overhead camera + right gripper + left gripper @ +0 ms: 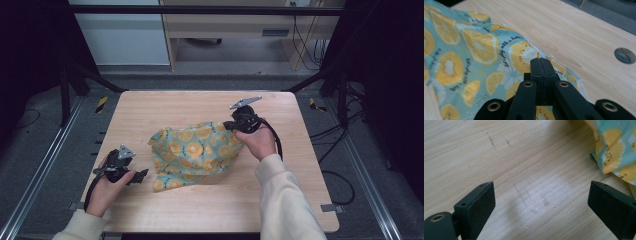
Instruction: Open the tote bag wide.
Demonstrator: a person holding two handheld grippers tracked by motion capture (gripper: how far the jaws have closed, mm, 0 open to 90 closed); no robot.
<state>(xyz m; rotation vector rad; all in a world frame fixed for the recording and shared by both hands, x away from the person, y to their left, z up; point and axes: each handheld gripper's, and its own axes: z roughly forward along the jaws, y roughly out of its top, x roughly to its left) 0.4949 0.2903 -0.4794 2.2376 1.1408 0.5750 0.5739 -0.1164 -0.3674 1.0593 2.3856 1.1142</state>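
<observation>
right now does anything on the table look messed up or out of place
Only the cloth: it lies crumpled and bunched in the middle of the table instead of flat, with the right gripper pinching its far right edge. The left gripper is open beside its near left corner. Nothing looks spilled or damaged.

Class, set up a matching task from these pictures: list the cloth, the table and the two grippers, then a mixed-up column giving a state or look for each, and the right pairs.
Things:
1. left gripper
2. right gripper
3. cloth
4. table

States:
A. crumpled, lemon print
B. open, over bare wood
C. pale wood, rounded corners
D. shut on the cloth's edge

Pairs: 1-B, 2-D, 3-A, 4-C
</observation>
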